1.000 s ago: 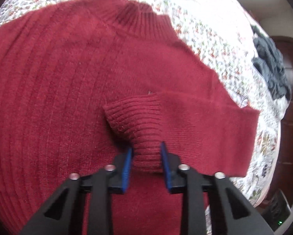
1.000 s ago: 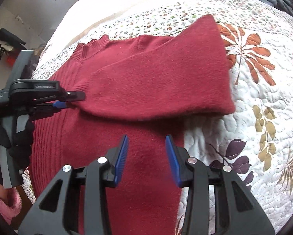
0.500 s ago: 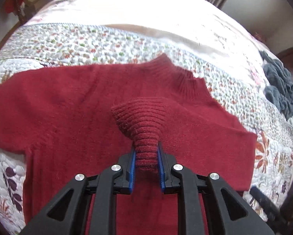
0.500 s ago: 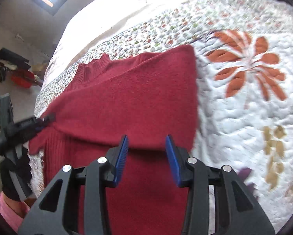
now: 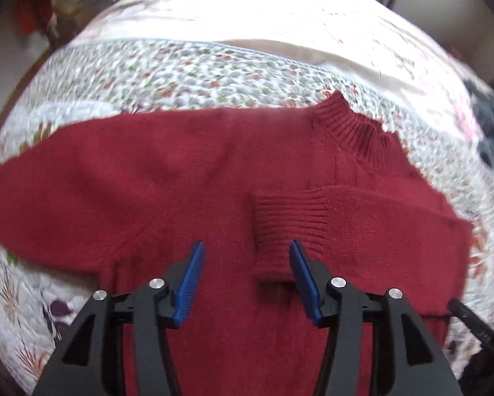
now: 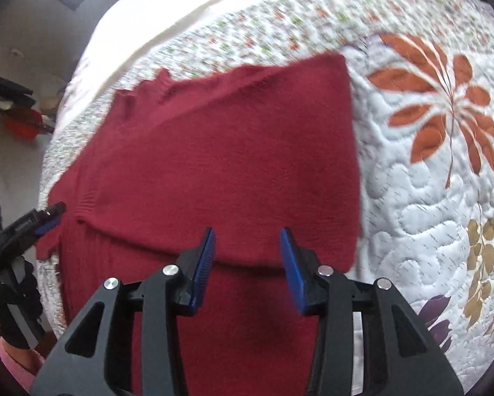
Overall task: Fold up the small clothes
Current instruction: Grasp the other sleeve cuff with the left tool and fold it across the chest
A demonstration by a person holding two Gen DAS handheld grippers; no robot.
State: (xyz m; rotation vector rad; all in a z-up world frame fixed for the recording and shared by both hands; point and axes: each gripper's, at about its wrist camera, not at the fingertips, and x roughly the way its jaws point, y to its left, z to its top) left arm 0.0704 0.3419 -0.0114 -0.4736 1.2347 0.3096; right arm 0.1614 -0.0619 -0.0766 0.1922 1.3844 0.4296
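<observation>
Released since half a second ago, the ribbed cuff lies on the red sweater spread on the quilt (floral), between the left gripper's parted jaws, while the right gripper hovers spread, empty.

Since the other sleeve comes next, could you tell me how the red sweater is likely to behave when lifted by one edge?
The red sweater is probably floppy: its folded sleeve drapes flat over the body. The soft knit likely stretches and sags from a single pinch. It should grip the floral quilt rather than slide, so dragging may bunch it.
</observation>
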